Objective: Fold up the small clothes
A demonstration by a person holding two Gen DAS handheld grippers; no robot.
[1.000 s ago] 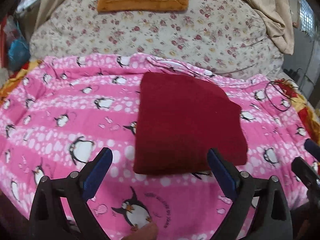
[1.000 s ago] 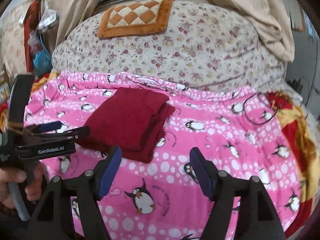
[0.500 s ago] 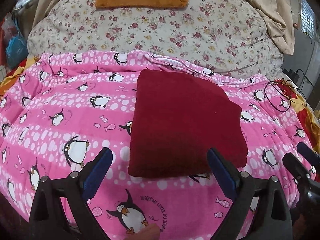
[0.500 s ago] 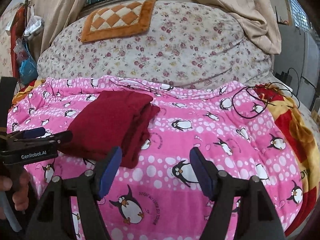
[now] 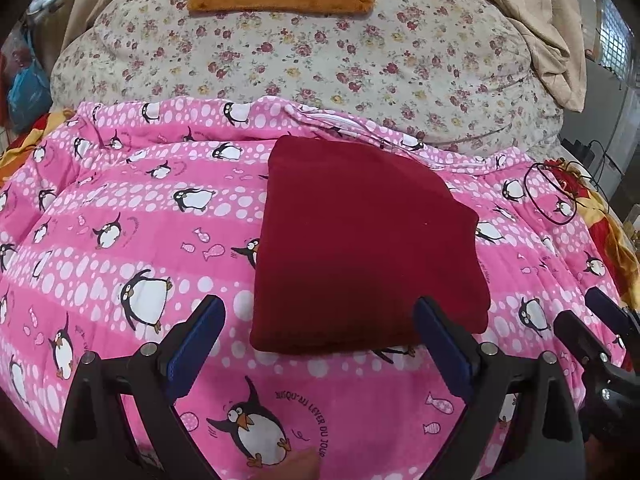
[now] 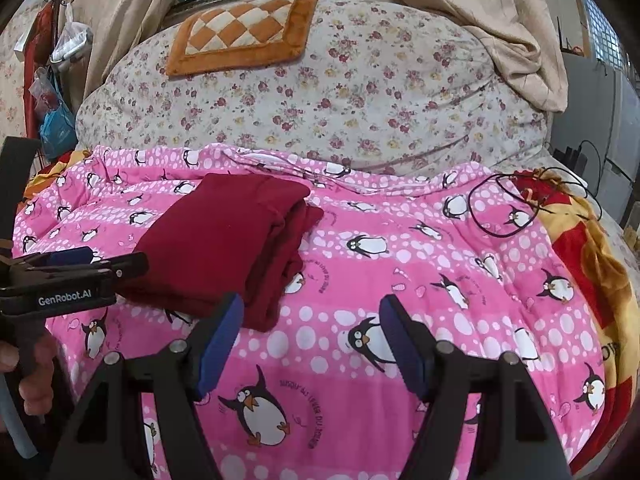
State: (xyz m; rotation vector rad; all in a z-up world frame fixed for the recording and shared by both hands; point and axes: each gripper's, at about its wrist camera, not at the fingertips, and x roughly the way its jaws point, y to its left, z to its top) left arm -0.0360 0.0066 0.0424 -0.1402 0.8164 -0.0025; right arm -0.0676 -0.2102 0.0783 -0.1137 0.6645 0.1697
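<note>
A dark red garment (image 5: pixel 360 248) lies folded into a thick rectangle on the pink penguin blanket (image 5: pixel 120 240). It also shows in the right wrist view (image 6: pixel 224 248), with its layered edges facing right. My left gripper (image 5: pixel 318 340) is open and empty, held just short of the garment's near edge. My right gripper (image 6: pixel 312 340) is open and empty, over bare blanket to the right of the garment. The left gripper shows from the side in the right wrist view (image 6: pixel 100 264). The right gripper's fingers (image 5: pixel 592 320) show at the right edge of the left wrist view.
A floral duvet (image 6: pixel 320 88) is piled behind the blanket, with an orange checked mat (image 6: pixel 240 36) on top. A black cable loop (image 6: pixel 500 208) lies on the blanket at the right, by a red and yellow blanket (image 6: pixel 580 248). Beige curtains (image 6: pixel 500 12) hang behind.
Both grippers have drawn back and risen a little from the folded garment. The garment has not moved. Both stay open.
</note>
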